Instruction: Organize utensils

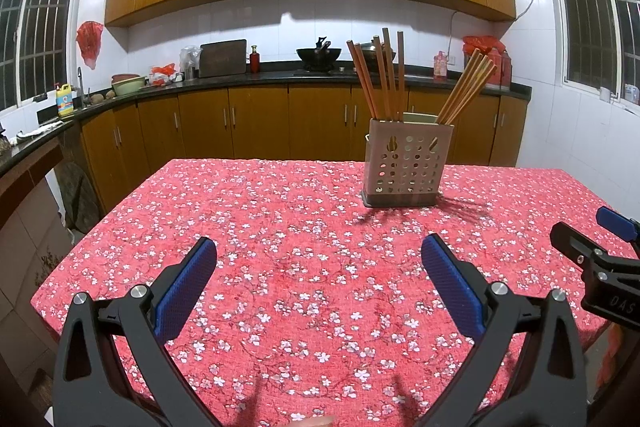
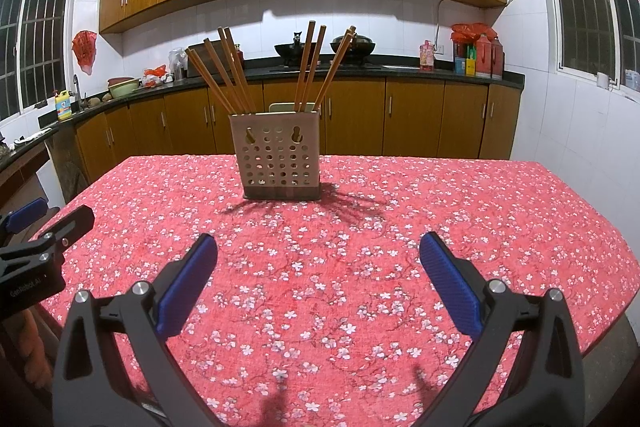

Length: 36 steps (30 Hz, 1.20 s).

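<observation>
A beige perforated utensil holder [image 1: 406, 163] [image 2: 279, 155] stands on the red floral tablecloth [image 1: 304, 239] [image 2: 360, 239] toward the far side. Several wooden chopsticks [image 1: 382, 79] [image 2: 232, 71] stand in it, in two bunches leaning left and right. My left gripper [image 1: 319, 255] is open and empty, low over the cloth, short of the holder and to its left. My right gripper [image 2: 318, 251] is open and empty, short of the holder and slightly to its right. Each gripper shows at the edge of the other's view, the right gripper [image 1: 596, 251] and the left gripper [image 2: 36, 227].
The table's far edge lies just behind the holder. Beyond it are brown kitchen cabinets [image 1: 256, 123], a dark counter with woks [image 2: 292, 53], bottles [image 2: 427, 57] and bowls [image 1: 128, 85]. White tiled walls and windows stand at both sides.
</observation>
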Tool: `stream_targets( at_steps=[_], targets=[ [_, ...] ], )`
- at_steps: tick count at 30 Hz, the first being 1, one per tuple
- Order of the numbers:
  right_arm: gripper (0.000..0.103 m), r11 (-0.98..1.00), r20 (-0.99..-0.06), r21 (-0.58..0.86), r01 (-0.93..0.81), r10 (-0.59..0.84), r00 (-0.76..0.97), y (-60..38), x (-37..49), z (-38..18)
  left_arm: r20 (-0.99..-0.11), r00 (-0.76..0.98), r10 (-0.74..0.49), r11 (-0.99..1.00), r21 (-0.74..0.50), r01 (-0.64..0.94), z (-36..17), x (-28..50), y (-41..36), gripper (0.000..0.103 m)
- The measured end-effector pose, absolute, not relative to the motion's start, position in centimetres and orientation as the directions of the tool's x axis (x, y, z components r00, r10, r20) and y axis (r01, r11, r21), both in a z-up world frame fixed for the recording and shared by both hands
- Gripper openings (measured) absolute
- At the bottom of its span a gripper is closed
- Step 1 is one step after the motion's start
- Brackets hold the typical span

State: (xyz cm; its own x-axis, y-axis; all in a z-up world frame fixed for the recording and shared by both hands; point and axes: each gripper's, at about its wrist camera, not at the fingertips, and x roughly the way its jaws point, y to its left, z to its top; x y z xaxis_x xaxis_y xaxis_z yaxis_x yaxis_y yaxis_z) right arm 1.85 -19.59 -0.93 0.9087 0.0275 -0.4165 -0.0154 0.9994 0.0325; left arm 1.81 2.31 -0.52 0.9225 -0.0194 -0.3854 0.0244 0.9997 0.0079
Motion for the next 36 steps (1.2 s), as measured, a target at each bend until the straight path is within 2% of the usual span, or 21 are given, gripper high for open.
stream_targets(
  at_steps=[36],
  targets=[
    [0.099,0.999,-0.422,0.034,-0.018,0.031,0.906,-19.6,2.0,-1.0,-0.406,0.913,-0.026,1.000,-0.008,0.025,-0.7,2.3,3.3,0.101]
  ],
)
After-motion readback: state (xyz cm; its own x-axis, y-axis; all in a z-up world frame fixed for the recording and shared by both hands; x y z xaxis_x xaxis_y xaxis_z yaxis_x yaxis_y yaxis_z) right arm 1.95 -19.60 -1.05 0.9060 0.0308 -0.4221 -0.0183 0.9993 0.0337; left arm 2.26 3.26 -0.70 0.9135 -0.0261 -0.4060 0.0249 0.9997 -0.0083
